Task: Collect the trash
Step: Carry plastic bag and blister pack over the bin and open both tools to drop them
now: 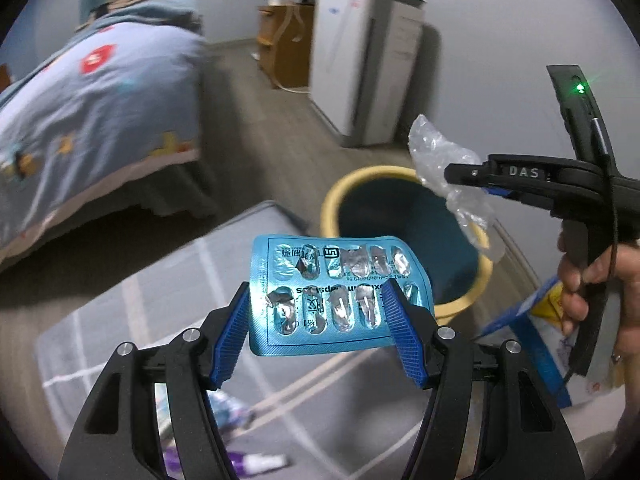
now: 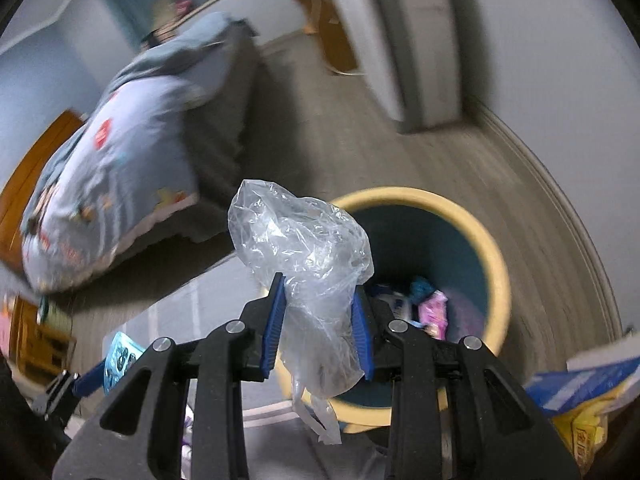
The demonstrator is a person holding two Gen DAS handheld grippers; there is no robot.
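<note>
My left gripper (image 1: 318,300) is shut on a blue empty pill blister pack (image 1: 336,276), held in the air in front of a round bin (image 1: 406,200) with a yellow rim and dark blue inside. My right gripper (image 2: 318,298) is shut on a crumpled clear plastic bag (image 2: 304,240) and holds it over the bin's near rim (image 2: 496,264). The right gripper (image 1: 476,176) with the bag (image 1: 436,152) also shows in the left wrist view. The bin holds several scraps, one pink (image 2: 434,312). The blister pack (image 2: 120,354) shows at lower left in the right wrist view.
A grey rug (image 1: 132,312) lies on the wood floor with small litter (image 1: 260,460) on it. A bed (image 1: 92,104) stands at left. A white cabinet (image 1: 360,60) and wooden stand (image 1: 280,40) are against the far wall. A blue and yellow package (image 2: 592,392) lies right of the bin.
</note>
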